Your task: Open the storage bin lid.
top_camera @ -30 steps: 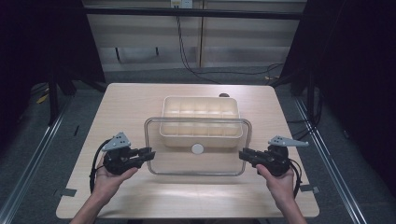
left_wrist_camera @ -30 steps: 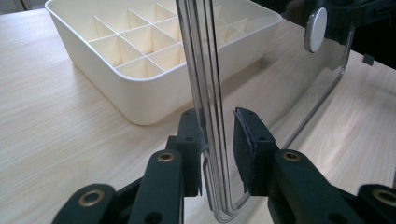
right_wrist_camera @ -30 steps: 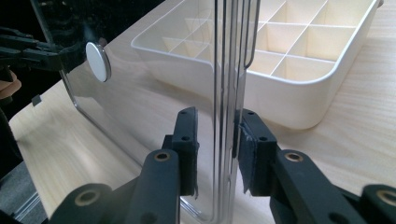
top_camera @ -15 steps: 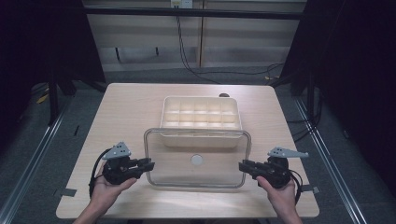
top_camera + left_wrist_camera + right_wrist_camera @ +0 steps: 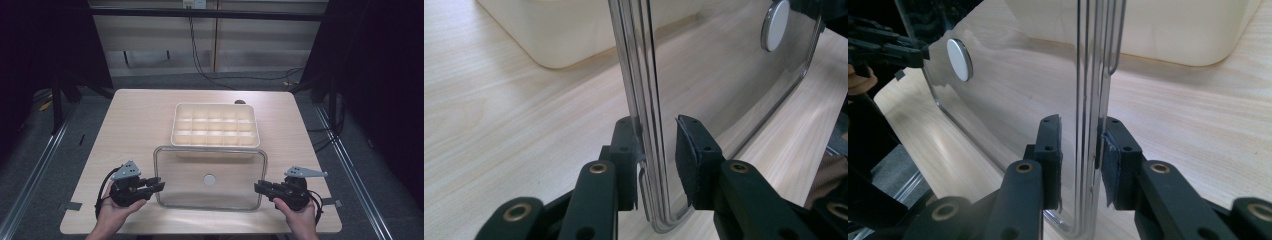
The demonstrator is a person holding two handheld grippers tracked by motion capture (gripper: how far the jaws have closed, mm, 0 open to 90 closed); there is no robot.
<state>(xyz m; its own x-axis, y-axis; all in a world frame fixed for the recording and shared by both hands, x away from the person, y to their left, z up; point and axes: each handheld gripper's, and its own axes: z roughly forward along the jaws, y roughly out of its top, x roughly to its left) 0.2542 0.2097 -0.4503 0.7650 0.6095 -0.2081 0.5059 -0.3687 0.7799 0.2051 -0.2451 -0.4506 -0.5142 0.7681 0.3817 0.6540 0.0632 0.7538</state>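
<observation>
lid: clear lid (image 5: 210, 182), between both grippers, at 6 o'clock of tray (image 5: 216, 125)
left gripper (image 5: 156, 185): clamped on lid's 9 o'clock edge
right gripper (image 5: 261, 188): clamped on its 3 o'clock edge

The lid (image 5: 210, 185) looks like clear, glossy plastic, smooth enough to show reflections, with a ribbed rim (image 5: 644, 100) and a round, matt white disc (image 5: 775, 24) at its middle. The tray (image 5: 215, 125) at the far side seems cream plastic, smooth with a soft sheen. The table (image 5: 135, 125) is pale wood grain, matt and even. The left gripper (image 5: 659, 150) and right gripper (image 5: 1082, 150) have matt black plastic jaws with brass-coloured metal rivets and dull, rubbery pads.
</observation>
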